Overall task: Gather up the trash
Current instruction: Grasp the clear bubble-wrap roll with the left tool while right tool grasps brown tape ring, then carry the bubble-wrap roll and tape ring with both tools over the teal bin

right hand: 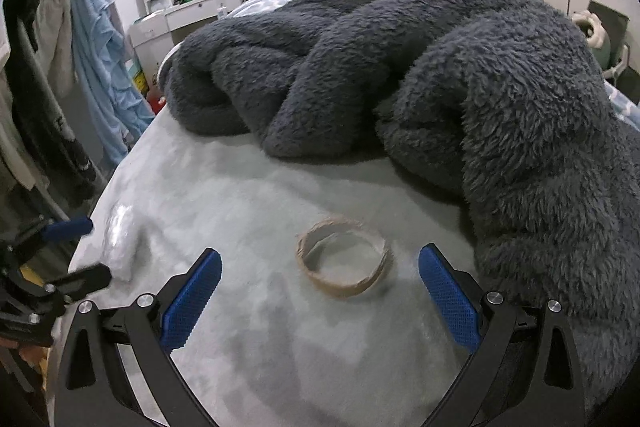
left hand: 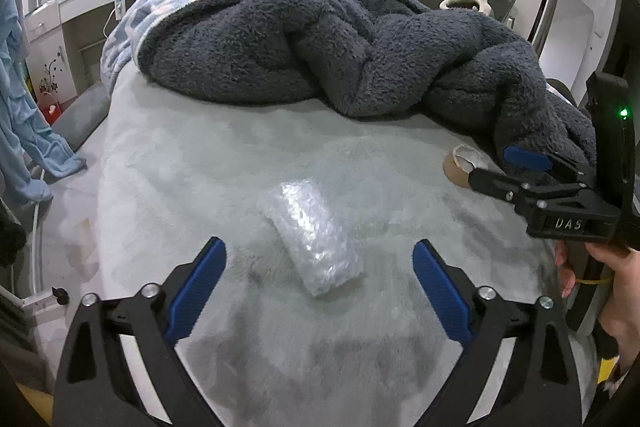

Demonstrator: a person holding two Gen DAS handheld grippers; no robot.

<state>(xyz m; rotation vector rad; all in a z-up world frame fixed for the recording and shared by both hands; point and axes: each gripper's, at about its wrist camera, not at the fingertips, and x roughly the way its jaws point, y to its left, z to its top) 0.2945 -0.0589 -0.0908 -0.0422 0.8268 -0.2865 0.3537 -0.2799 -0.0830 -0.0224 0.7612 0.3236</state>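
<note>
Both tools are two-finger grippers with blue ribbed pads, each aimed down at its own piece of trash on the bed. Left gripper: jaws spread wide, empty; a bubble-wrap packet lies between and just ahead of the pads, touching neither. Right gripper: jaws likewise wide apart, holding nothing; an empty cardboard tape core lies flat between the fingertips, clear of both. In the left wrist view the right gripper also appears at the right edge, held in a hand.

Location: both items rest on the pale plush cover toward the foot edge of the bed, the packet near the middle of that edge, the core nearer the right side, just beside the heaped dark fleece blanket.

Handling, as judged: the packet looks very light, soft and springy, with a slick film surface; it should be pinched across its short width near the middle, firmly enough to compress the bubbles. The core appears light, thin-walled and already frayed; squeezing across its full diameter would likely flatten it, so one wall pinched between the pads seems the safer hold. The deep pile beneath may hinder sliding a finger under either item.
</note>
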